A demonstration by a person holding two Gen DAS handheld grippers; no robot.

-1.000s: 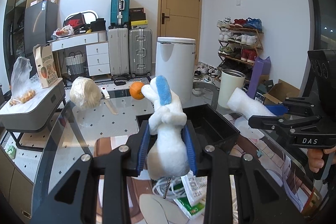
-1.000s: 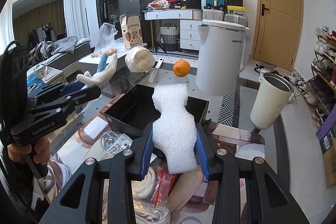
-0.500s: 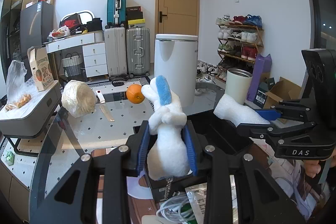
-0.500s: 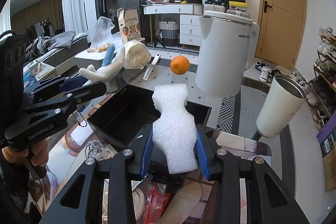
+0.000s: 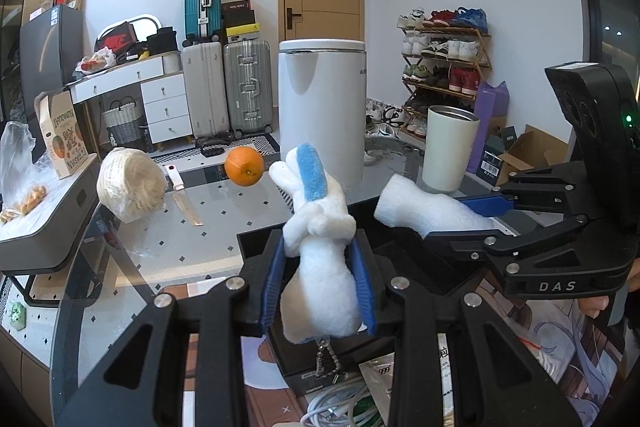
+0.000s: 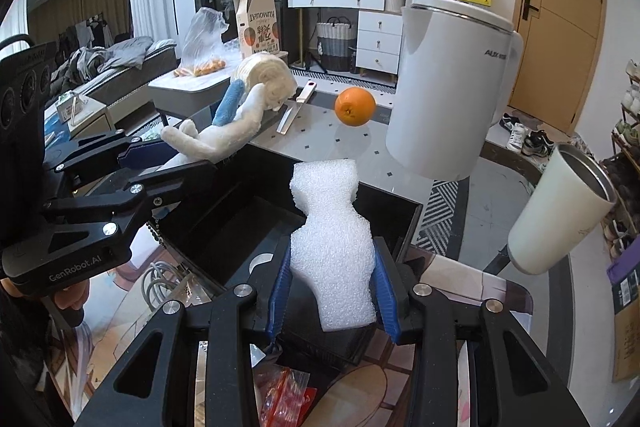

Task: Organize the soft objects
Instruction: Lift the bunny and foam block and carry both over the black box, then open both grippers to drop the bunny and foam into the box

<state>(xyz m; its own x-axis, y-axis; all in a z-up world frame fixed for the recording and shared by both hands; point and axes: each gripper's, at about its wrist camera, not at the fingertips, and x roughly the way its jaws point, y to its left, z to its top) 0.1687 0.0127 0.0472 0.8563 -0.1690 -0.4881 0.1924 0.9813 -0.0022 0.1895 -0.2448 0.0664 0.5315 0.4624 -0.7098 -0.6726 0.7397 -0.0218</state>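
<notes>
A white plush toy [image 5: 320, 267] with a blue ear is clamped between the blue pads of the left tool [image 5: 318, 287], whose jaws are closed tightly on its body; a small bead chain hangs from its lower end. The toy is held upright above the near wall of a black open box [image 6: 240, 223]. A white foam piece [image 6: 334, 251] is gripped in the same way by the right tool [image 6: 334, 291], its jaws pressed against the foam's sides, and it is held over the box's near right corner. In the right wrist view the plush toy is seen over the box's left wall.

The box is set on a glass surface [image 5: 168, 239]. Toward the far edge of the surface an orange [image 5: 244, 167], a knife [image 5: 184, 197] and a pale fibrous bundle [image 5: 130, 183] are seen, with a tall white kettle [image 5: 322, 111] just beside the orange. A cream tumbler [image 5: 450, 149] is placed toward the far right edge. White cables [image 5: 340, 403] and packets are spread along the near edge.
</notes>
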